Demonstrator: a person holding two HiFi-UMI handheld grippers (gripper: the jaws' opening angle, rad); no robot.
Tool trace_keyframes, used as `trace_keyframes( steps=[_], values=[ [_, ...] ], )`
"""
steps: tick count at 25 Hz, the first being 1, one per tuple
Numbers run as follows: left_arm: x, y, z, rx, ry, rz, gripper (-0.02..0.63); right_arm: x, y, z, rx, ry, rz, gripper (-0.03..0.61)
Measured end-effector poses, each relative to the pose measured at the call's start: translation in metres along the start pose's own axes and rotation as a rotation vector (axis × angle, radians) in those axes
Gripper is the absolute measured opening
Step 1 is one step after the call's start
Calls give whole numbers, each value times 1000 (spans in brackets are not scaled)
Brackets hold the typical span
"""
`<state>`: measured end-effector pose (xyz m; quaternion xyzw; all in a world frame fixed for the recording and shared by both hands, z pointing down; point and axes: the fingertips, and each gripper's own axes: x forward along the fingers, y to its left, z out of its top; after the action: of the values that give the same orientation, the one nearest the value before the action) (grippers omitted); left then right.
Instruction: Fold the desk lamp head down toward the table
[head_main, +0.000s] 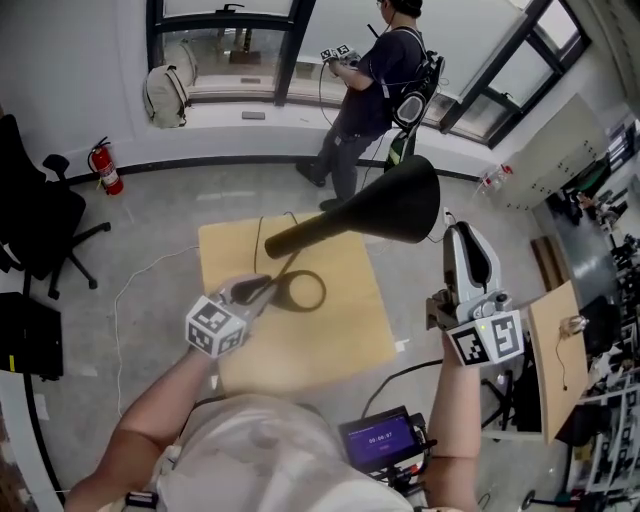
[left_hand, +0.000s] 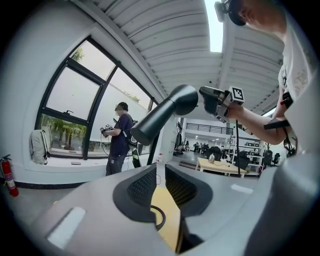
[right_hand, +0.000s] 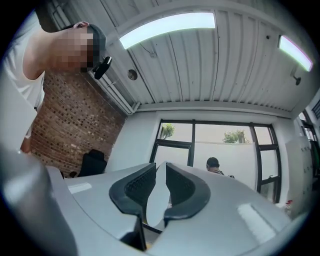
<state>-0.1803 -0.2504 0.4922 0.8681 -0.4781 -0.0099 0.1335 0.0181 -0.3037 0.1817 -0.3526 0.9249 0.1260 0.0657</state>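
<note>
Lamp head (head_main: 385, 208): above table's (head_main: 340, 345) far right corner
Right gripper (head_main: 457, 236): slightly apart, empty, beside it
Left gripper (head_main: 266, 285): slightly apart, empty, by lamp base (head_main: 323, 290)

**A:** Where is the table (head_main: 340, 345) free?

**B:** Its lower right is bare. Left of centre the lamp's ring base (head_main: 303, 290) lies on it, with the left gripper (head_main: 262, 288) just beside the ring's left rim.

**A:** And higher up?

**B:** The lamp head (head_main: 395, 208) slants across the upper middle, its wide cone over the table's upper right corner. The right gripper (head_main: 455, 235) stands just right of the cone, apart from it, in open air.

**A:** Around the table?

**B:** A black chair (head_main: 35, 225) at far left and a person (head_main: 372, 85) at top centre, both well apart. A second table (head_main: 556, 345) stands near the right edge.
</note>
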Motion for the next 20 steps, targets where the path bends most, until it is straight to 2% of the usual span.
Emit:
trace_keyframes(
  steps=[4,7,11,16,20],
  values=[
    [11,13,0,28,24,0,81,17,-1,8,-17,5,-15,98],
    [18,22,-1,34,39,-4,111,29,1,7,-32,32,-39,144],
    [25,30,11,32,11,-22,174,41,9,9,-51,53,-35,181],
    [36,30,38,35,-57,-122,266,56,15,0,-123,127,-54,187],
    [43,30,53,86,-80,-194,293,65,13,-4,-170,170,-91,193]
  ],
)
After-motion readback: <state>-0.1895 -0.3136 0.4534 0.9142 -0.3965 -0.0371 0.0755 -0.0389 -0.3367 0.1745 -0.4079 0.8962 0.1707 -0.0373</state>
